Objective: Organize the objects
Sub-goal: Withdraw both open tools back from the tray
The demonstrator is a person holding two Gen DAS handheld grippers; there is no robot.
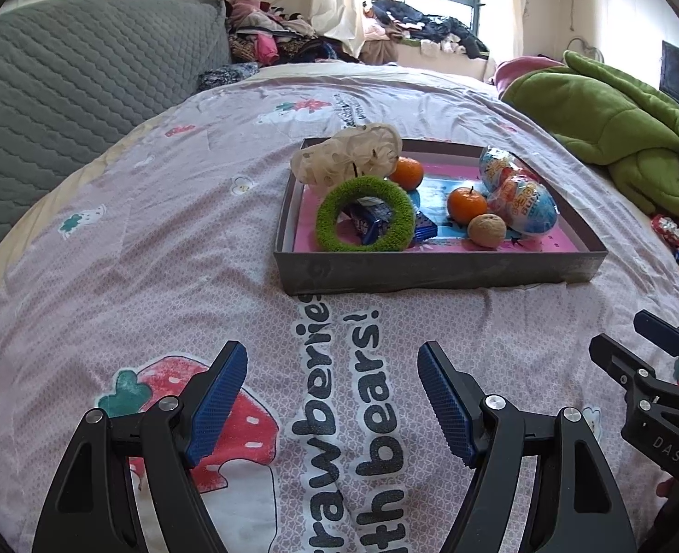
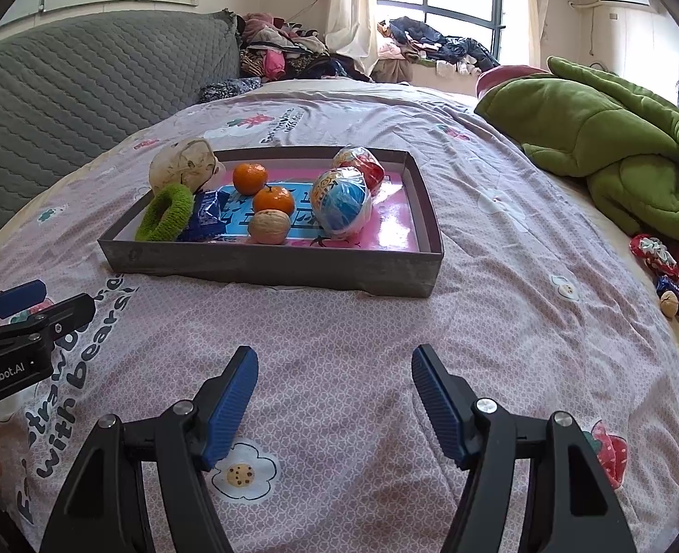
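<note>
Left wrist view: left hand-held gripper (image 1: 332, 396) spread wide, blue pads empty, hovering over the pink printed bed quilt (image 1: 155, 239). Right hand-held gripper (image 2: 335, 396) likewise wide and empty; each shows at the edge of the other's view, side by side above the quilt.

Ahead of both, a shallow grey cardboard box tray (image 1: 431, 269) with a pink and blue printed floor sits on the quilt. Contents:
- fuzzy green ring (image 1: 362, 214), tilted up at the tray's left side
- blue foil snack packet (image 1: 371, 221), seen through the ring, touching it
- cream mesh pouf (image 1: 348, 159), resting on the tray's far left corner rim
- two small orange mandarins (image 1: 466, 202), apart from each other
- brown walnut (image 1: 487, 229), just beside the nearer mandarin
- two plastic-wrapped toy eggs (image 1: 523, 205), blue and red, touching, right of the mandarin

Rumpled green fleece blanket (image 2: 616, 138) lies well to the right. Small wrapped sweets and another walnut (image 2: 669, 303) near the bed's right edge. Grey quilted headboard (image 2: 86, 73) at left.
</note>
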